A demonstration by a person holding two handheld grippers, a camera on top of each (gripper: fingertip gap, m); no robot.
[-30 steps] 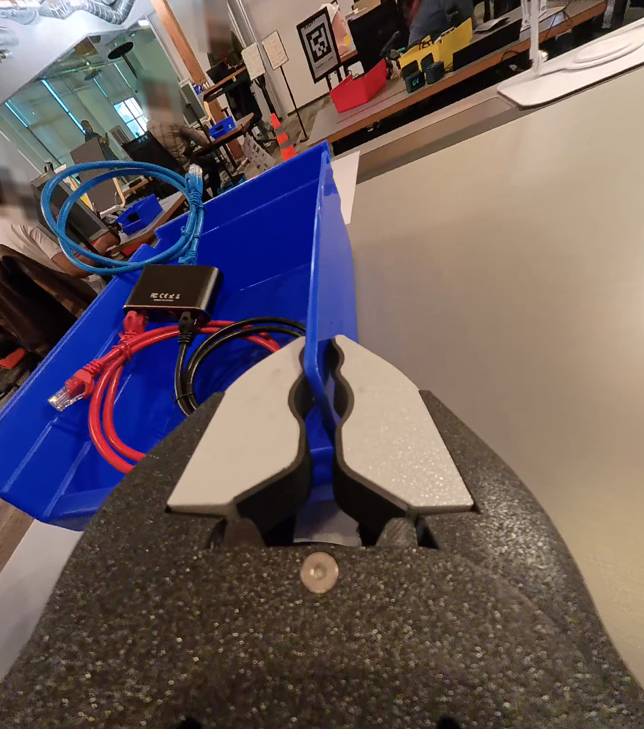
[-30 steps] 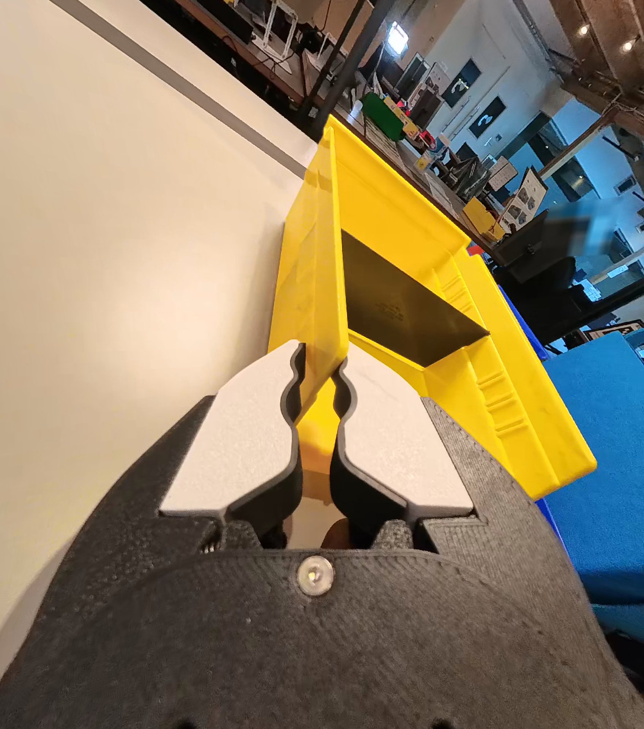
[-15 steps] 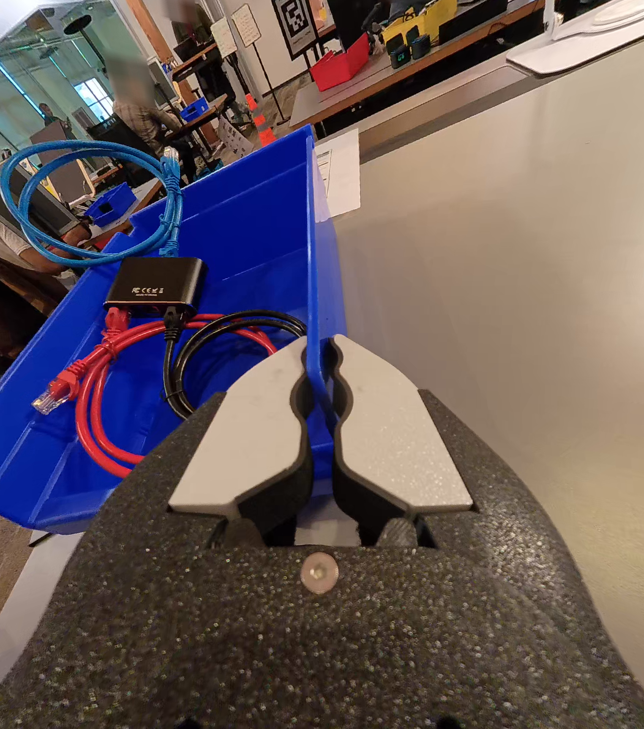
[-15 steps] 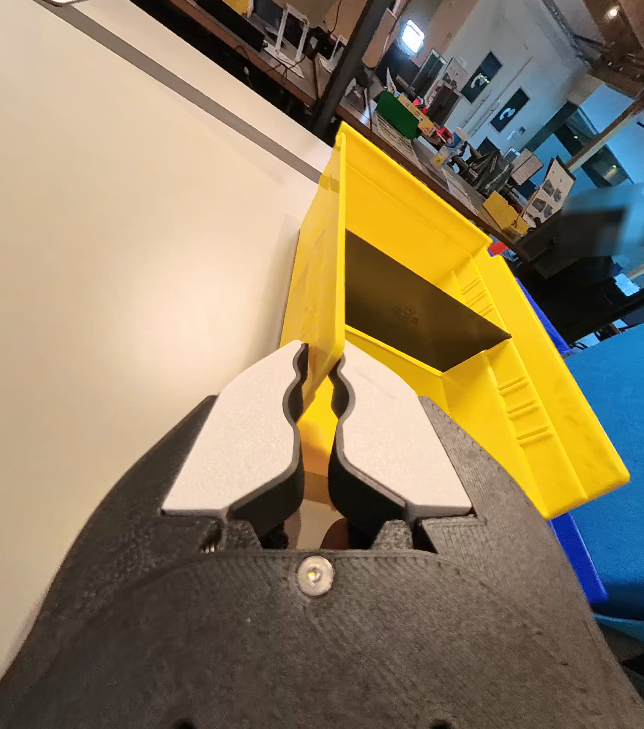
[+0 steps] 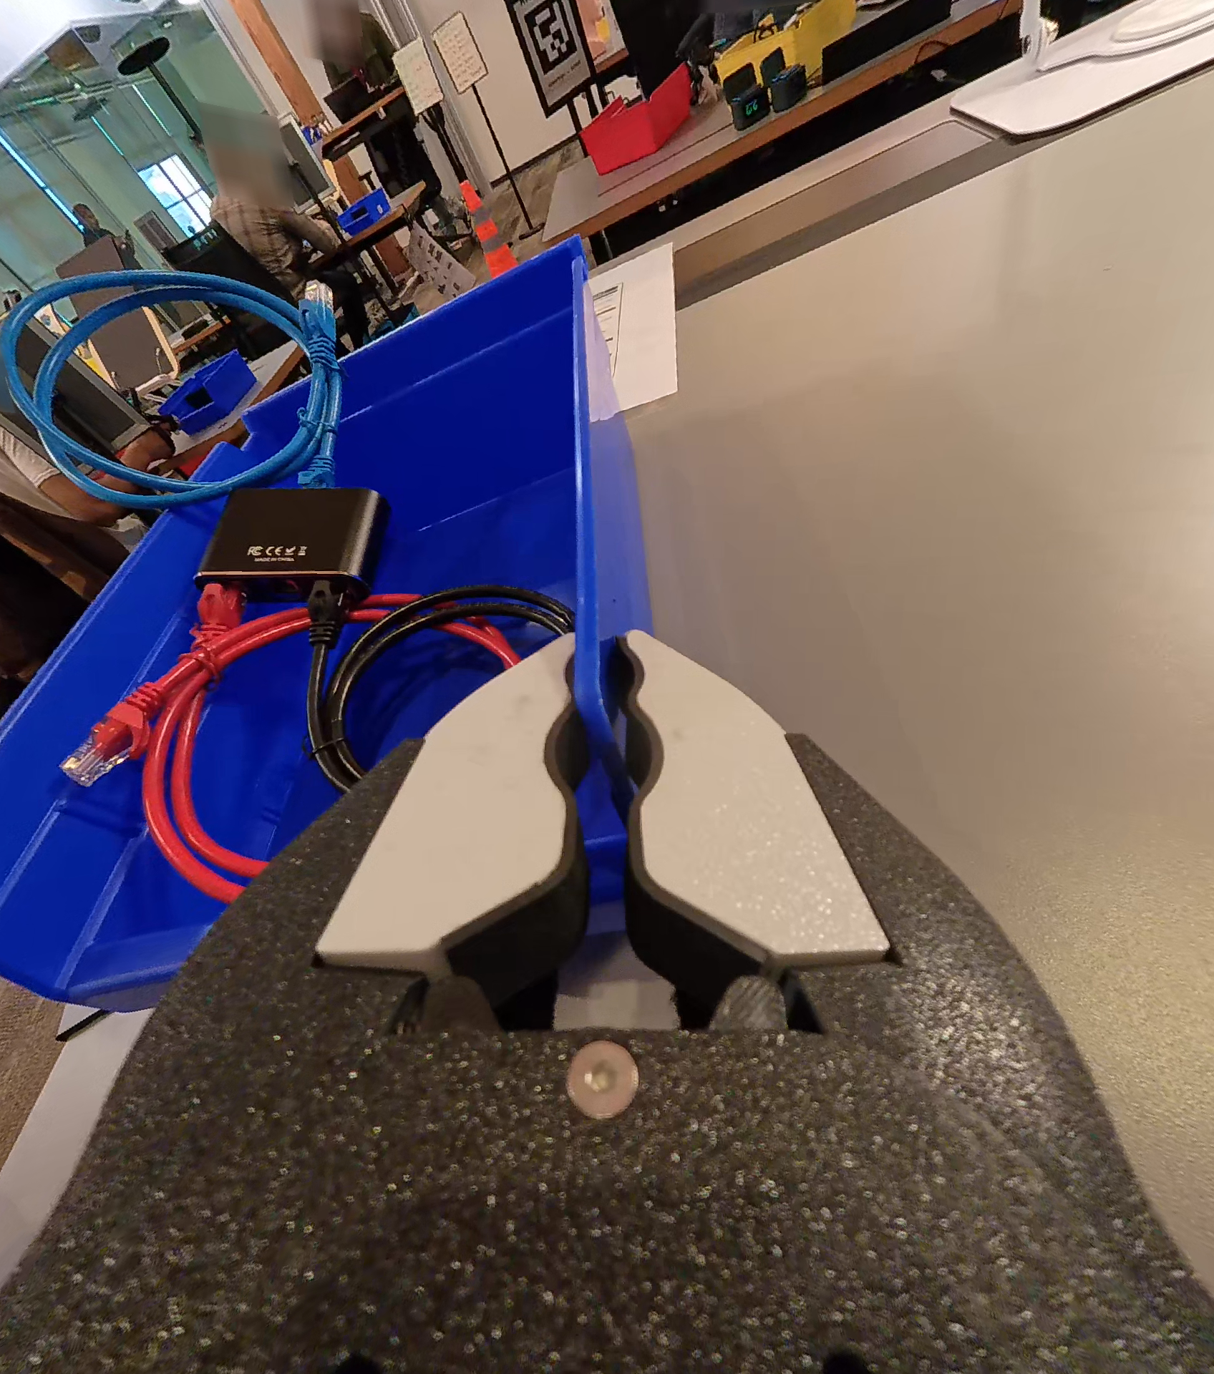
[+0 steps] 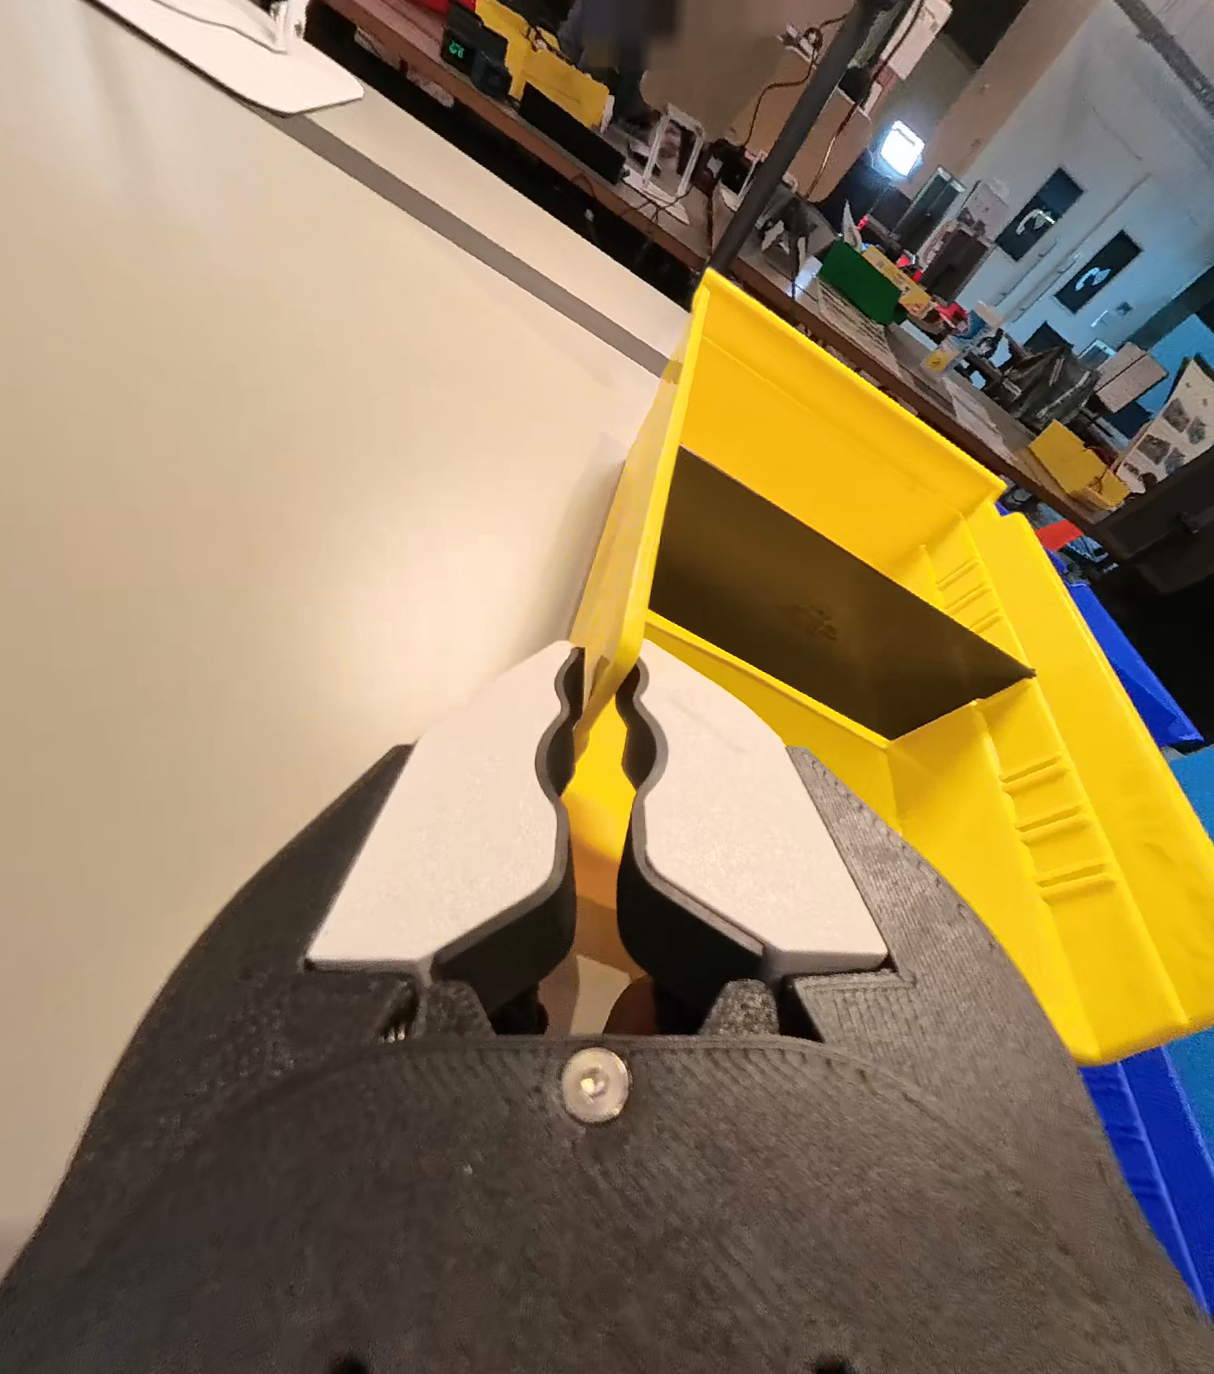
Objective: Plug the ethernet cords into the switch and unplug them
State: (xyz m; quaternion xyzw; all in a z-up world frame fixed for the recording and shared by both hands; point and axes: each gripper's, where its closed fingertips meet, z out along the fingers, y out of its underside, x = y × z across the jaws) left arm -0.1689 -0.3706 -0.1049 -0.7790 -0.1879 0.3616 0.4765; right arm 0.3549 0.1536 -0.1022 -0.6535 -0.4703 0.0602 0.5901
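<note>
The switch [image 5: 295,544] is a small, flat black box with rounded corners, lying in the blue bin [image 5: 485,416] with its marked face up. Three cords are plugged into it. The red cord [image 5: 180,751] enters the near edge at the left; it lies coiled on the bin floor, tied at one point, with its free clear-tipped plug resting on the floor to the left. The black cord [image 5: 336,691] enters the near edge just beside the red one and loops to the right. The blue cord [image 5: 143,386] enters the far edge; its coil rises above the bin rim, with the free plug pointing upward.
</note>
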